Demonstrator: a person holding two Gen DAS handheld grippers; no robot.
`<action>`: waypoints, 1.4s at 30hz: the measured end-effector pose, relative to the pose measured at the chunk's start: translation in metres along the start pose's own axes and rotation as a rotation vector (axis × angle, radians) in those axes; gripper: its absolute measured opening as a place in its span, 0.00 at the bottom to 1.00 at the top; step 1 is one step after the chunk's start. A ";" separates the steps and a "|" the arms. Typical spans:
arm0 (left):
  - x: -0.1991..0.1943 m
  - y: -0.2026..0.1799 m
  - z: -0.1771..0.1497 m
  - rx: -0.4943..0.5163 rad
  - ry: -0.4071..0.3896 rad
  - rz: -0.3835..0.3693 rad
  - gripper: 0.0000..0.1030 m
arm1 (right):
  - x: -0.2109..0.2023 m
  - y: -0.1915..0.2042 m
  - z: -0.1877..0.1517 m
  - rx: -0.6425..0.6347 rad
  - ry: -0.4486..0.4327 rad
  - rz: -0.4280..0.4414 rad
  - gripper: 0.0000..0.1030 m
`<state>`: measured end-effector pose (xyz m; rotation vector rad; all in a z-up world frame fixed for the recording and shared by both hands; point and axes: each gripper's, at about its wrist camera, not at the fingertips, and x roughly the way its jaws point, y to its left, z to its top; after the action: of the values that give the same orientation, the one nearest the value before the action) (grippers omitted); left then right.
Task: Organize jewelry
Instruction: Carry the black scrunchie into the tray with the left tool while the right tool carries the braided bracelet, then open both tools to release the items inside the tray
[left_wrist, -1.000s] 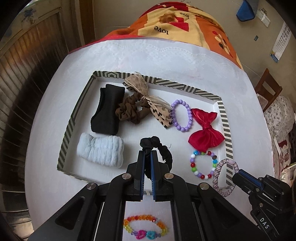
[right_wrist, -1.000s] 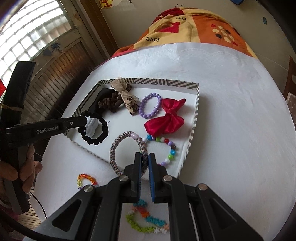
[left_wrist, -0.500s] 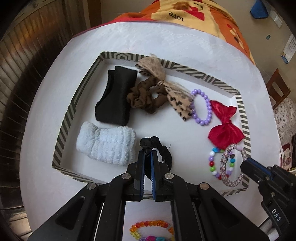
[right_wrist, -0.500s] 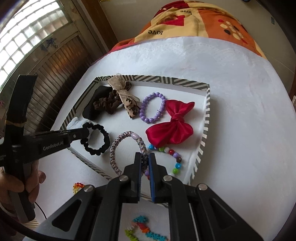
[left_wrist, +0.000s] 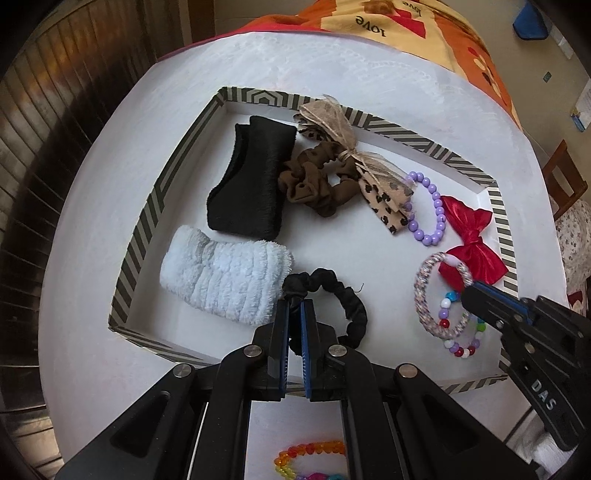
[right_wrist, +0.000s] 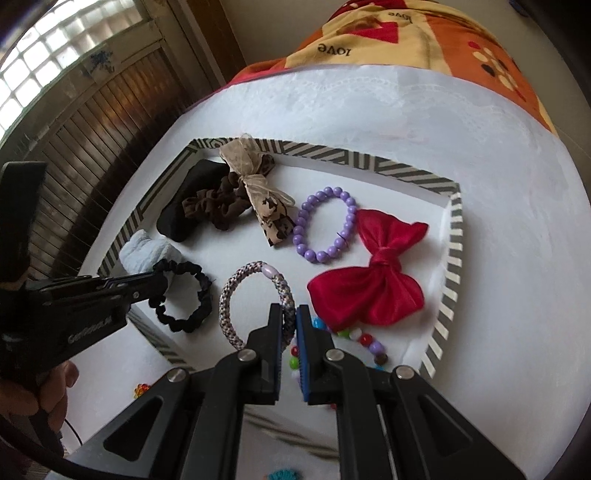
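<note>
**Desk:** Both grippers have come lower and further over the striped-rim tray (left_wrist: 155, 206) since a second ago, correct?

**Photographer:** Yes. A second ago the woven bracelet (right_wrist: 229, 314) hung over the tray's near rim; now it hangs inside the tray, over the multicoloured bead bracelet (left_wrist: 448, 325) and against the red bow (right_wrist: 373, 291). The black scrunchie (left_wrist: 347, 302) has also come closer to the tray floor, just beside the pale blue fluffy band (left_wrist: 225, 277).

**Desk:** Grip status?

**Photographer:** The left gripper (left_wrist: 294, 317) is clamped tight on the black scrunchie, a ruched fabric ring pinched at one edge. The right gripper (right_wrist: 289, 321) is clamped on the woven bracelet, a speckled pink-and-grey cord loop with one pale oval bead at its top.

**Desk:** Nearest the lens?

**Photographer:** A rainbow bead bracelet (left_wrist: 310, 458) lies on the white table (left_wrist: 92, 229) outside the tray, under the left gripper. A hand (right_wrist: 51, 398) holds that gripper's handle.

**Desk:** And further back?

**Photographer:** Past the scrunchie: the black band (left_wrist: 247, 188), then the brown scrunchie (left_wrist: 310, 181) with a leopard-print ribbon bow (left_wrist: 369, 173) across it, its end over the purple bead bracelet (right_wrist: 325, 225). None of those has shifted. Beyond the table, an orange patterned cloth (right_wrist: 406, 33).
</note>
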<state>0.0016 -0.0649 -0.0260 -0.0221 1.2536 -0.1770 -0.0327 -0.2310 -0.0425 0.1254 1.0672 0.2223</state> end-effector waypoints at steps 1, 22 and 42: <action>0.000 0.001 0.000 -0.001 0.000 0.002 0.00 | 0.003 0.001 0.002 -0.002 0.004 -0.002 0.07; 0.014 0.008 0.001 -0.049 0.041 -0.026 0.00 | 0.043 -0.001 0.016 0.003 0.046 -0.039 0.11; -0.019 -0.005 -0.017 -0.046 -0.010 -0.014 0.23 | -0.021 -0.007 -0.009 0.085 -0.059 -0.011 0.44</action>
<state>-0.0206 -0.0659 -0.0130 -0.0717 1.2476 -0.1602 -0.0491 -0.2430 -0.0305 0.2010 1.0186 0.1621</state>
